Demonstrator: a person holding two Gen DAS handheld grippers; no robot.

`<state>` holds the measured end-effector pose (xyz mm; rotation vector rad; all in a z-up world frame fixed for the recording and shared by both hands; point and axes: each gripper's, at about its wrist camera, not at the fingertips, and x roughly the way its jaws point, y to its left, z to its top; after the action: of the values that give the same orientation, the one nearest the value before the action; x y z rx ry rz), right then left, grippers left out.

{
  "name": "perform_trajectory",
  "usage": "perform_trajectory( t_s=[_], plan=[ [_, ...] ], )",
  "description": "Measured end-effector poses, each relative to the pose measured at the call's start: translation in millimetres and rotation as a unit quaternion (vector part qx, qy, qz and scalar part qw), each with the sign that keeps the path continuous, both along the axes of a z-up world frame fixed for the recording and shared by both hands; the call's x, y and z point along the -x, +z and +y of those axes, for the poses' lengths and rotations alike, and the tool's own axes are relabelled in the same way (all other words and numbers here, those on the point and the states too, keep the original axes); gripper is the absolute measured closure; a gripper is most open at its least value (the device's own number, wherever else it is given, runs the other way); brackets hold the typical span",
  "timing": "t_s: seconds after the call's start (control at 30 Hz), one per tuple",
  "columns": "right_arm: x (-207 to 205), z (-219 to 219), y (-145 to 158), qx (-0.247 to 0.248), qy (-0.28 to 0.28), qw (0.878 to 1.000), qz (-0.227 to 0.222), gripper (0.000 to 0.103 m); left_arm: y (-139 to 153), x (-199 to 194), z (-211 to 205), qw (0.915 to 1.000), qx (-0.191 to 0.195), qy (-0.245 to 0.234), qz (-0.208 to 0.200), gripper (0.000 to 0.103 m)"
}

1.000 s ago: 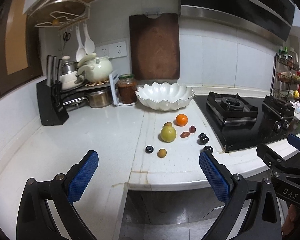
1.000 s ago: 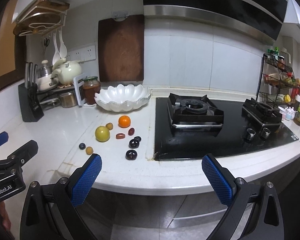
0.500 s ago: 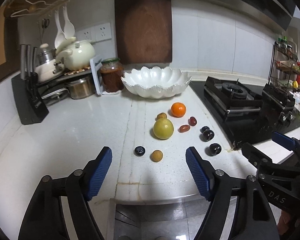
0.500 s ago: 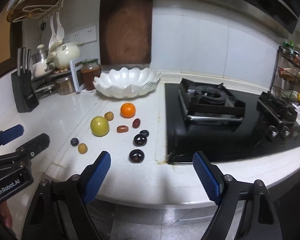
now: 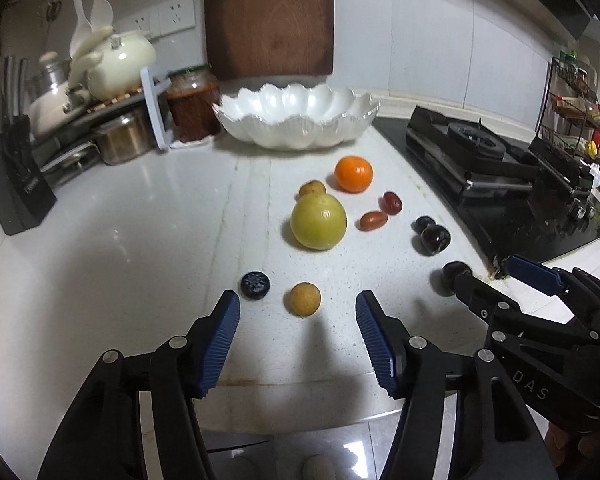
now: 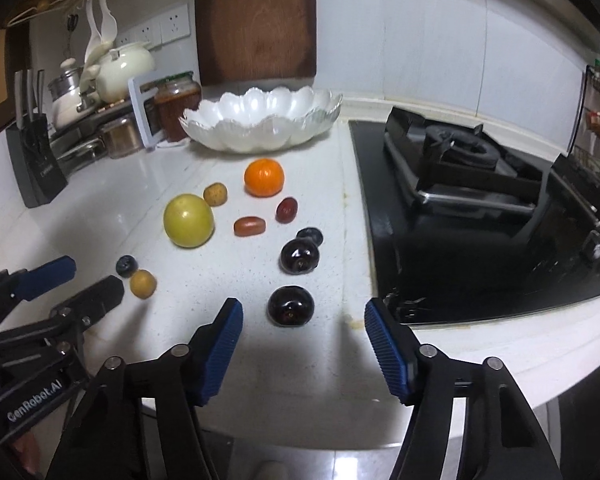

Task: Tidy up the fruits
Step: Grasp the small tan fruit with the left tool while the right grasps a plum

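Several fruits lie on the white counter in front of an empty white scalloped bowl (image 5: 296,120), also in the right wrist view (image 6: 260,120). They include a green-yellow apple (image 5: 318,221), an orange (image 5: 353,173), a blueberry (image 5: 255,284), a small tan fruit (image 5: 302,298) and dark plums (image 6: 291,305) (image 6: 299,256). My left gripper (image 5: 298,320) is open, just short of the tan fruit. My right gripper (image 6: 303,330) is open, just short of the nearest dark plum.
A black gas stove (image 6: 480,208) fills the counter's right side. A jar (image 5: 192,104), pots, a kettle and a knife block (image 5: 12,184) stand at the back left. A wooden cutting board (image 5: 268,16) leans on the wall. The counter's front edge is right below both grippers.
Both grippers have moved forward and down toward the fruits, which now look much closer. Both stay open. No fruit has moved.
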<state>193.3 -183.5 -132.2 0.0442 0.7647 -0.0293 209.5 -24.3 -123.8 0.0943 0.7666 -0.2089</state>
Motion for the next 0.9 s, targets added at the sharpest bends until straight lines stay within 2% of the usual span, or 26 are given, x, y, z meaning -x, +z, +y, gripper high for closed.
perform_trajectory(
  t_s=[0.2, 0.6, 0.9],
  plan=[
    [-13, 2, -10, -0.007, 0.0, 1.0, 0.008, 0.043, -14, -16, -1, 0.9996, 0.014, -0.005, 0.026, 0.055],
    [-25, 3, -23, -0.014, 0.003, 1.0, 0.02, 0.055, -23, -29, -6, 0.9992, 0.013, -0.012, 0.037, 0.064],
    [-29, 5, -25, -0.003, 0.005, 1.0, 0.024, 0.07, -29, -35, -7, 0.9986, 0.013, -0.015, 0.049, 0.081]
  ],
)
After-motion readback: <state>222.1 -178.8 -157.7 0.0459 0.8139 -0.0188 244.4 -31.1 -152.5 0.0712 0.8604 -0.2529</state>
